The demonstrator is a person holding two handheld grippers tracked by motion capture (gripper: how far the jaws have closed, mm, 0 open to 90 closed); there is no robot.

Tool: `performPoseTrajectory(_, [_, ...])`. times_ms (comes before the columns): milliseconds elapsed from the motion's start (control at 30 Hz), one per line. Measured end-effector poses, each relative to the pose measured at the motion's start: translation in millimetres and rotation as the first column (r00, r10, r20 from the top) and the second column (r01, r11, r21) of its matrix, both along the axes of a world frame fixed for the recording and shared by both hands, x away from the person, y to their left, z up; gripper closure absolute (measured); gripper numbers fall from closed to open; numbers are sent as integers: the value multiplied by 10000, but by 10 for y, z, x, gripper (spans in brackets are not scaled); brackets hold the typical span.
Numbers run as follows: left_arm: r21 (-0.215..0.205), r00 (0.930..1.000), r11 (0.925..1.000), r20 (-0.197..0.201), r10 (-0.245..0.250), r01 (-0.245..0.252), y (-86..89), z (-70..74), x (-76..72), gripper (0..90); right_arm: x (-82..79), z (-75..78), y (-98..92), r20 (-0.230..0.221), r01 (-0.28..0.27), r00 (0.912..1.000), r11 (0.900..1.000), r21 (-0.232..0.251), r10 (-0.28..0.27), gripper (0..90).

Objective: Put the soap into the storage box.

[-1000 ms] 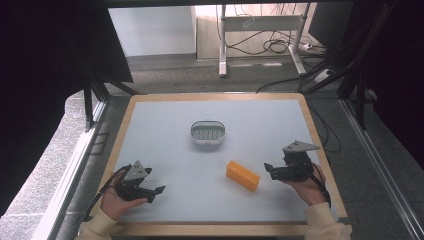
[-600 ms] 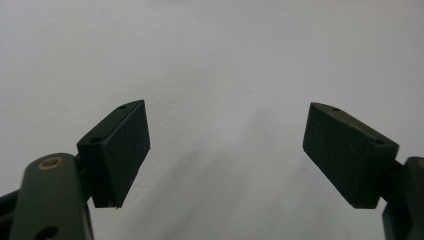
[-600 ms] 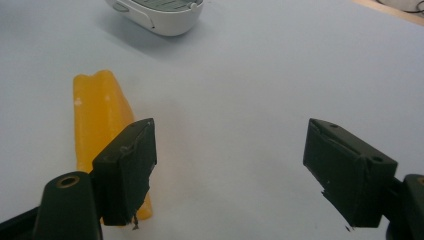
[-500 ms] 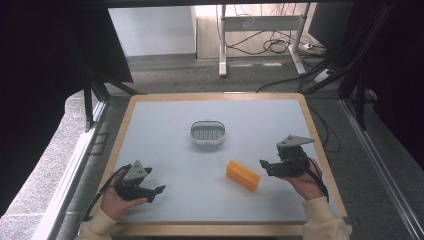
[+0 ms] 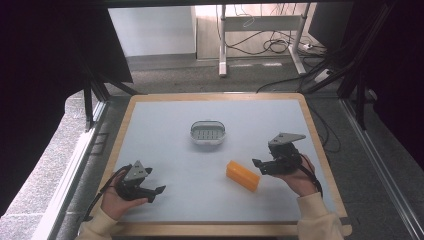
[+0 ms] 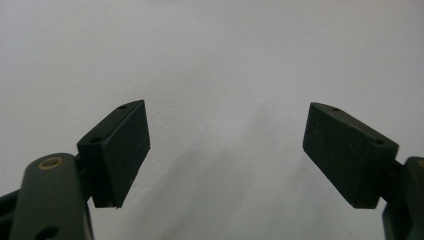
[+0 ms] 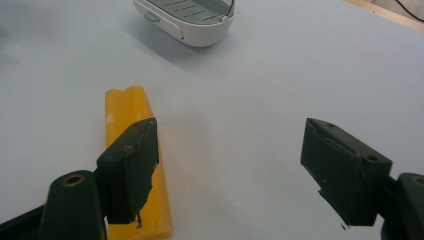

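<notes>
An orange bar of soap (image 5: 242,175) (image 7: 131,150) lies flat on the pale table top (image 5: 170,140), right of centre. Behind it stands a small white soap dish (image 5: 207,132) (image 7: 187,17) with a slotted insert. My right gripper (image 5: 260,164) (image 7: 227,165) hovers just right of the bar, open and empty; in the right gripper view its left jaw overlaps the bar. At the front left my left gripper (image 5: 157,192) (image 6: 225,150) rests low over bare table, open, nothing between its jaws.
A wooden rim (image 5: 215,96) frames the table. Beyond the far edge are a desk frame (image 5: 260,30) and cables (image 5: 280,47) on the floor. Dark panels stand at both sides.
My right gripper has moved left and slightly away from me, closing in on the orange bar. The left gripper has stayed put.
</notes>
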State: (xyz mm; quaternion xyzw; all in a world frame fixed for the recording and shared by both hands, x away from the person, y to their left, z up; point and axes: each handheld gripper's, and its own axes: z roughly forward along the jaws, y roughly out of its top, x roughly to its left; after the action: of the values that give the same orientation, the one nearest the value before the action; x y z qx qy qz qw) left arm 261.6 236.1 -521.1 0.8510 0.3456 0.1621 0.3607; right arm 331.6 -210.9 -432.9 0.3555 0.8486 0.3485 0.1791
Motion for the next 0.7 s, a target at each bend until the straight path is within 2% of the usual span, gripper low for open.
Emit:
performPoseTrajectory(267, [37,10000,10000,4,17,-17,-3,-4,2,189,-54,42,62,-71,-386,9992,9992,-96,385,245])
performPoseTrajectory(367, [6,10000,10000,-11,34,-34,-7,-8,4,189,-73,54,139,-127,-654,9978,9974,-301,650,249])
performPoseTrajectory(700, [96,10000,10000,-27,-14,14,-9,-9,8,189,-77,-6,332,-795,-1145,9910,9899,-834,1079,248])
